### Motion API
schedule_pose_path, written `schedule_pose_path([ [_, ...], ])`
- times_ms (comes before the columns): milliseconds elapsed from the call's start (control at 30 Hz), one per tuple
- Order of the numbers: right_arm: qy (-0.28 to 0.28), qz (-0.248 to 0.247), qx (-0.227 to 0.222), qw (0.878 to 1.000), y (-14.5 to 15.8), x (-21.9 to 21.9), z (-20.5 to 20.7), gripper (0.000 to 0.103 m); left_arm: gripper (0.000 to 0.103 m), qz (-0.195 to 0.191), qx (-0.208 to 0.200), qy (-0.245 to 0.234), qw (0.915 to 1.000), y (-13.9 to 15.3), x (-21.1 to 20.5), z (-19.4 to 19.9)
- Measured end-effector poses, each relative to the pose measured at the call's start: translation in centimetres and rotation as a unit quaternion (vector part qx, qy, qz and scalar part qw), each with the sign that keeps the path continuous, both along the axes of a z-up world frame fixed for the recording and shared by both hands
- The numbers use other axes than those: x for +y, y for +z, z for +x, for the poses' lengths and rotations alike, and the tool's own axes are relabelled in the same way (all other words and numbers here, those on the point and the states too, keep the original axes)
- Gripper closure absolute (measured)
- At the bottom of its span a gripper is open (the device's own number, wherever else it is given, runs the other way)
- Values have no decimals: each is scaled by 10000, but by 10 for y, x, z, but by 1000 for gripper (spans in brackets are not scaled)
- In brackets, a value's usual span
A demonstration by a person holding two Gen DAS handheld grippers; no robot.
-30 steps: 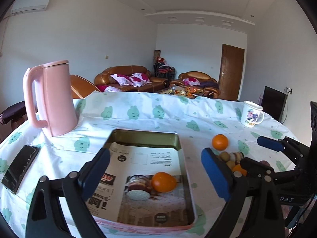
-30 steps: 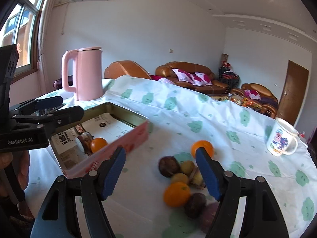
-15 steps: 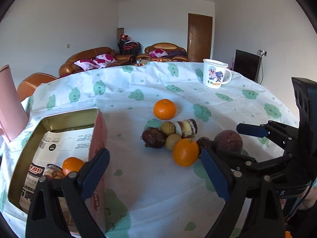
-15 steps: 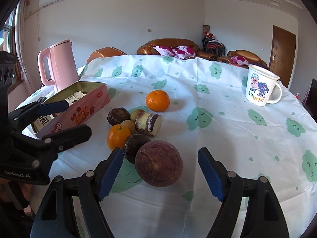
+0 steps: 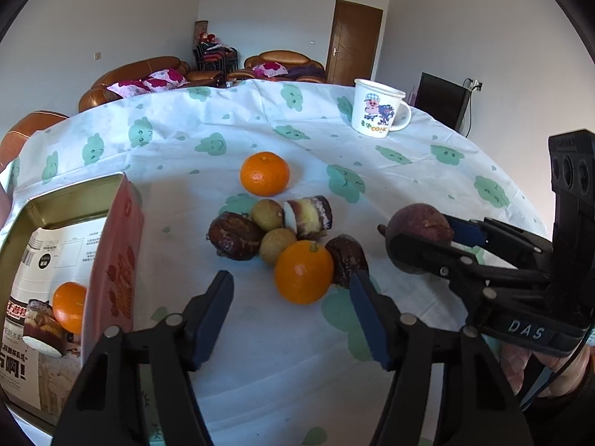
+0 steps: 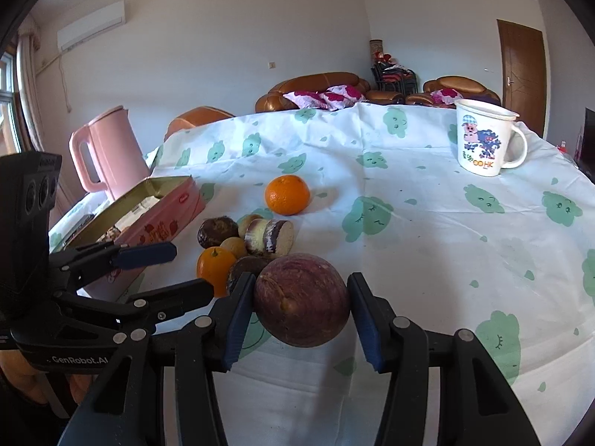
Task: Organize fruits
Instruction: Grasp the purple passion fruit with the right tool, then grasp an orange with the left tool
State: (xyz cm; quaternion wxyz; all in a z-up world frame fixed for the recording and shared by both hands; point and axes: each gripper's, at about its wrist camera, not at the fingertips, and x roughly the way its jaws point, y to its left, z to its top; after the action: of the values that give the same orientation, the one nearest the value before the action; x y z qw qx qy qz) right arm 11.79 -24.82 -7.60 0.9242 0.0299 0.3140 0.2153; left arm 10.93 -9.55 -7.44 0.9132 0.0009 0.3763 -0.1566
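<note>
Table point(image 5: 409, 171) under a white cloth with green cloud faces, fruit heaped near its middle

Right gripper point(image 6: 301, 319) — jaws closing around a large round purple-brown passion fruit point(image 6: 302, 299); left blue pad touches the skin, right pad just beside it with a thin gap, so no firm hold. The fruit sits on the cloth at the near edge of the heap; from the left wrist view it shows at point(image 5: 418, 236) between the black fingers

Left gripper point(image 5: 290, 308) — jaws closing, part-way narrow, nothing pressed between them. A small bright orange point(image 5: 303, 273) lies just ahead of the blue pads, not touched

Heap: two wrinkled dark brown fruits point(image 5: 234, 236), two small tan-green round fruits point(image 5: 267, 215), a cut piece of purple-skinned sugarcane point(image 5: 306, 213). A second orange mandarin point(image 5: 264, 174) lies a little apart, on the far side

Pink rectangular tin box point(image 5: 119, 256), gold inside, stands left of the heap; in it a printed paper sheet and one more orange point(image 5: 68, 312)

White mug with a cartoon print point(image 5: 377, 113) stands well apart, far right. Pink electric kettle point(image 6: 108, 152) stands behind the tin
</note>
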Motion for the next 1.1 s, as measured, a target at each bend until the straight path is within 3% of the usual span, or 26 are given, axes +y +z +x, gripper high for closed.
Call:
schedule_pose_path([
  [233,21,-130,-15,9999,0,5,1,50,55,-206,392,-149,9989,-6,-9,15],
  [300,10,-91,-18,10000,0,3,1,50,66,-357,441,-79,9984,-7,-3,16],
  [400,-2,-108,-114,9999,1,3,-2,50,66,-550,433,-53,9975,-10,3,13],
  [1100,25,-93,-1021,9947,12,3,-28,50,66,-353,-866,319,9951,13,8,-23],
])
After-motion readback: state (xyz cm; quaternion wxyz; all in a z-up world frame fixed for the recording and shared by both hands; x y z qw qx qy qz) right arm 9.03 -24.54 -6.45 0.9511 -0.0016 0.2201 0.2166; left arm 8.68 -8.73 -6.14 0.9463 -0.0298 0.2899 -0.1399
